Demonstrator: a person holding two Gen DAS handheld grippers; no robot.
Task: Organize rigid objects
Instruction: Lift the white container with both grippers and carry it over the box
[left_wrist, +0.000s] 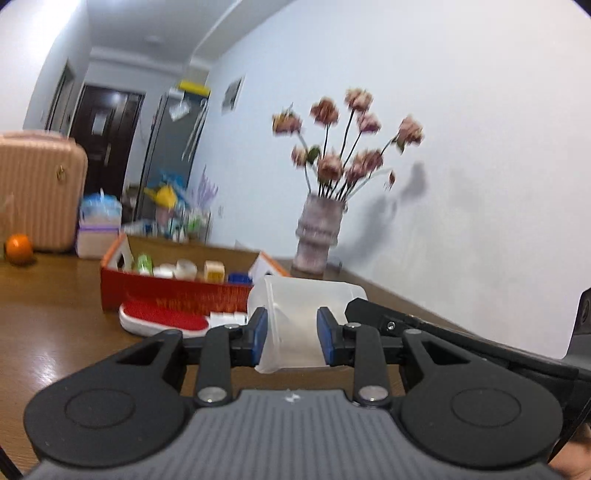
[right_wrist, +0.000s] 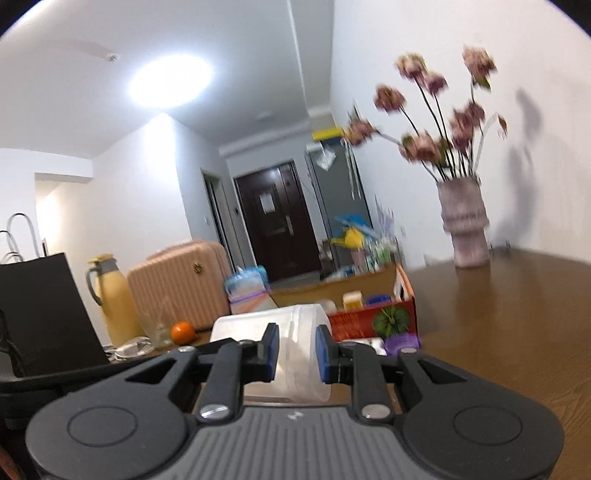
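Observation:
A translucent plastic container (left_wrist: 306, 295) is held off the wooden table (left_wrist: 55, 332) between both grippers. My left gripper (left_wrist: 291, 317) is shut on one end, its blue pads (left_wrist: 260, 328) pressing the container's walls. My right gripper (right_wrist: 297, 332) is shut on the other end of the same container (right_wrist: 255, 321). Behind it stands a red cardboard box (left_wrist: 177, 291) holding several small jars and bottles; the right wrist view shows this red box (right_wrist: 373, 319) too. A red and white oval item (left_wrist: 162, 319) lies in front of the box.
A vase of pink flowers (left_wrist: 317, 232) stands near the wall. A pink suitcase (left_wrist: 37, 192), an orange (left_wrist: 18, 249), a yellow thermos (right_wrist: 114, 299) and a black bag (right_wrist: 40, 310) are at the table's left. A purple item (right_wrist: 402, 341) lies by the box.

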